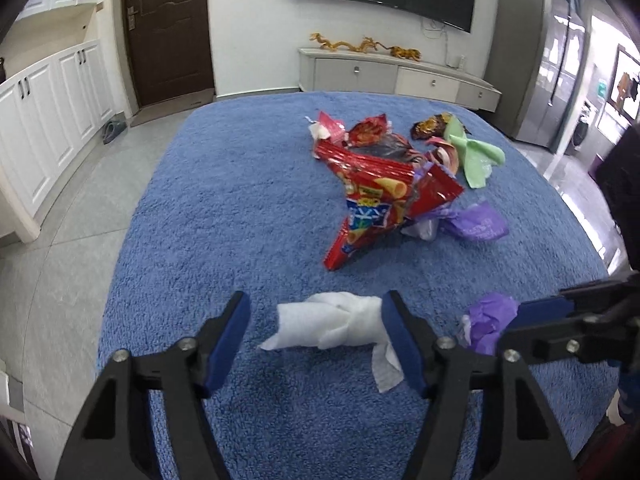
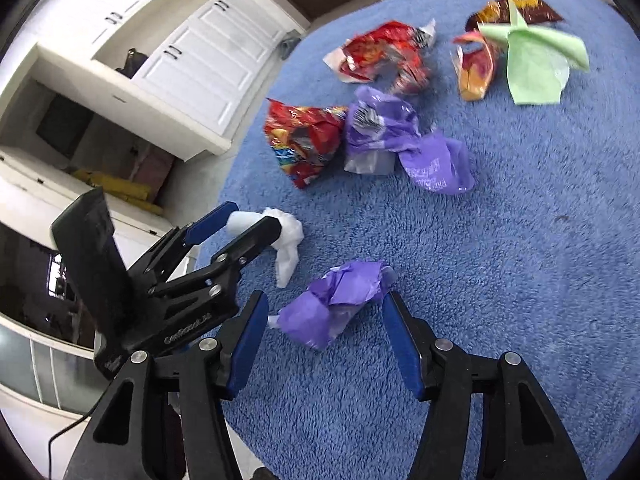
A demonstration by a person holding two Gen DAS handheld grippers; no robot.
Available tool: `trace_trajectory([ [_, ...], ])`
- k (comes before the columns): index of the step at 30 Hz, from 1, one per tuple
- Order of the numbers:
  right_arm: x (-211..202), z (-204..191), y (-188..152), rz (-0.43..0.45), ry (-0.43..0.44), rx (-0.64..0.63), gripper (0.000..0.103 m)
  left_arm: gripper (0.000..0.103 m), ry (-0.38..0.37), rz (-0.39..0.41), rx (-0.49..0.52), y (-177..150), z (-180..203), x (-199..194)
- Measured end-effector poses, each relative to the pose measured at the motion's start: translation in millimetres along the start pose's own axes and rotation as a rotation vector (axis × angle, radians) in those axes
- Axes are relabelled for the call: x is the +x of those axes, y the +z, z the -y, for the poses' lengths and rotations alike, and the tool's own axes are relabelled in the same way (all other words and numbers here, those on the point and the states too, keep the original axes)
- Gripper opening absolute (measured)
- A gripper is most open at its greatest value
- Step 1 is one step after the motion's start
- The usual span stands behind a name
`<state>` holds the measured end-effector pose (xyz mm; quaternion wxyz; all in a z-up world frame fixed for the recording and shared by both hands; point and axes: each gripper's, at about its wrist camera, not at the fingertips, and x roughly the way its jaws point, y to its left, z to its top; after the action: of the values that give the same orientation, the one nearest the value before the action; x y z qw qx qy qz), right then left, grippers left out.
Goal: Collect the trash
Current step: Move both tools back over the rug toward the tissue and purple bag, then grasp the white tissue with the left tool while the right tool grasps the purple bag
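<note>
Straddling a crumpled white tissue [image 1: 334,326], the left tool [image 1: 318,312] stands open with one blue pad on each side of it; the pad nearer the purple wrapper touches the tissue's end, the other stands clear, so nothing is clamped yet. The right tool [image 2: 326,312] is likewise open, spread around a crumpled purple wrapper [image 2: 340,304] that lies just beside the tissue on the blue fleece blanket [image 1: 224,216] covering the surface. Its pads sit close to the wrapper's ends without pressing in, as far as the right wrist view shows. Both pieces lie apart from the main heap, on the near side of it, which is probably why they are being taken first and one per tool: they are the closest loose scraps, and their spacing lets the two tools work side by side without crossing. Beyond the tissue sits the heap itself: a large red snack bag [image 1: 376,196], a bigger purple bag [image 2: 404,144] touching it, a smaller red wrapper [image 2: 384,56] farther off, then an orange-red packet [image 2: 476,68], a green sheet [image 2: 536,64] and a dark brown wrapper [image 2: 512,10] at the far side. No bin or bag for the trash shows in either view. Judging by this, the job is at an early stage, with most litter untouched; the soft, springy scraps will likely need a firm squeeze low against the blanket to avoid slipping out.
</note>
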<state>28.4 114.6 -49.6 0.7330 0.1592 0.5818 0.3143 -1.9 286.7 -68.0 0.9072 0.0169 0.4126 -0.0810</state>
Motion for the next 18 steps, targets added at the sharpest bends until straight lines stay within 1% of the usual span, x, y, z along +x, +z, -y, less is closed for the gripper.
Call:
trace_trajectory([
  [1,4.6,1.1,1.5,-0.004,0.0,0.003,0.059,0.054,-0.012,0.0,0.007,-0.7,0.8,0.4],
  [4,14.0,1.7,4.9,-0.013,0.007,0.011,0.059,0.042,-0.05,0.001,0.019,-3.4,2.7,0.9],
  [5,16.1,1.9,5.6,-0.011,0.011,0.013,0.054,0.041,-0.056,0.004,0.023,-4.3,3.5,0.9],
  [6,17.0,1.2,6.4,-0.005,0.007,0.008,0.043,0.037,-0.061,0.008,0.029,-5.7,5.0,1.0],
  [9,21.3,3.1,8.0,-0.011,0.009,0.011,0.031,0.026,-0.085,0.016,0.035,-8.9,8.0,-0.2],
  [12,20.4,7.6,5.8,-0.004,0.032,0.005,0.027,0.019,-0.077,0.026,0.046,-10.3,14.5,-2.1],
  [14,10.8,16.9,1.9,0.01,0.038,0.001,0.026,0.016,-0.072,0.032,0.049,-10.1,17.7,-4.7],
  [17,-2.2,22.4,4.5,0.048,0.046,-0.003,0.026,0.012,-0.077,0.037,0.041,-8.4,20.9,-10.4],
  [18,-11.0,23.4,5.3,0.075,0.04,-0.012,0.026,0.009,-0.077,0.041,0.04,-7.1,22.8,-12.9],
])
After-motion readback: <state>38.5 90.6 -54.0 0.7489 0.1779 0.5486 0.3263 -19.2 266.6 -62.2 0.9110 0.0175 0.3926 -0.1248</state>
